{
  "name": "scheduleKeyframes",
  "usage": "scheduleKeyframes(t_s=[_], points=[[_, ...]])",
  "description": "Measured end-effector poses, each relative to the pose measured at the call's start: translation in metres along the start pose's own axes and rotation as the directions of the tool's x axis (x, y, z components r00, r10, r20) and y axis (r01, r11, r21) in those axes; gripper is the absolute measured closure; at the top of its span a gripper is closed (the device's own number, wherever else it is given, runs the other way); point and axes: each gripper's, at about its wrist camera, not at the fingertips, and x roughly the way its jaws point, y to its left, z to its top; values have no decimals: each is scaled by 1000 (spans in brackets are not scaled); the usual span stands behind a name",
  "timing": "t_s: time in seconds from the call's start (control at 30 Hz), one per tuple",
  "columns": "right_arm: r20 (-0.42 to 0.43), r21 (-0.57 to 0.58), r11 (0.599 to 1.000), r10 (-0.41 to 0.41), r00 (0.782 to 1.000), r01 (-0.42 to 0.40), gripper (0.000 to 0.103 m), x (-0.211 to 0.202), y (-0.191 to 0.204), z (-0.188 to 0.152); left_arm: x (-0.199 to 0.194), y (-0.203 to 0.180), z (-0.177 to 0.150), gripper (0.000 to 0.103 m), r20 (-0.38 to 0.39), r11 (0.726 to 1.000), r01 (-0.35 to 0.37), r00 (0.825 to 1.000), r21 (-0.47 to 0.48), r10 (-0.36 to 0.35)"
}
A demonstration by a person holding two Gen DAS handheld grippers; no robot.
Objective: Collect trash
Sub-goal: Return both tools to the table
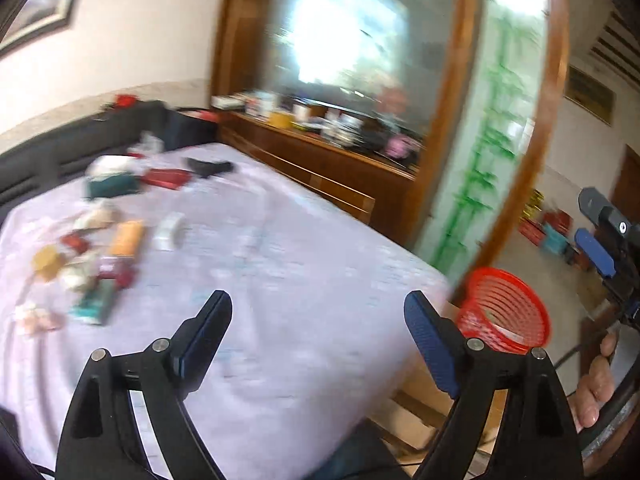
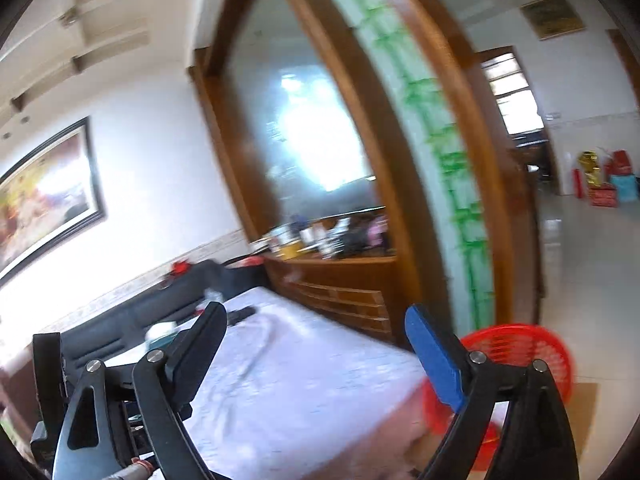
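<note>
Left wrist view shows your left gripper (image 1: 318, 300) spread wide with nothing between its fingers, above the pale sheet of the bed (image 1: 280, 264). Your right gripper (image 2: 316, 314) likewise gapes empty. Beyond the bed's near corner stands the red basket (image 1: 506, 312). Farther off, the trash (image 1: 92, 256) lies scattered, blurred, across the sheet's left side.

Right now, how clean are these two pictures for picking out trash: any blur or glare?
Left wrist view: motion blur smears the trash pile on the sheet; glare washes out the cabinet glass. Right wrist view: blurred too, the red basket smeared; fisheye bends the wooden frame.
</note>
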Motion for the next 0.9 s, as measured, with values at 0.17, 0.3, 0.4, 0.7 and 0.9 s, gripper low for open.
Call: scheduleKeyframes(t_s=[0.17,0.3,0.4,0.7,0.9], points=[[-85,3,993,116,990,-116,10,24,57,-18,-27,63,1,16,28,992,-73,997,-107,77],[-132,5,981,191,973,-192,10,37,94,-25,-49,102,-2,16,45,976,-137,988,-172,147],[-147,-20,974,219,965,-224,10,43,116,-28,-61,117,-3,16,64,963,-194,976,-187,209],[-151,-63,948,299,942,-312,9,40,155,-29,-95,130,-2,16,103,947,-241,958,-213,267],[-175,-102,925,346,922,-366,9,44,185,-36,-120,142,0,16,127,925,-310,931,-222,342]])
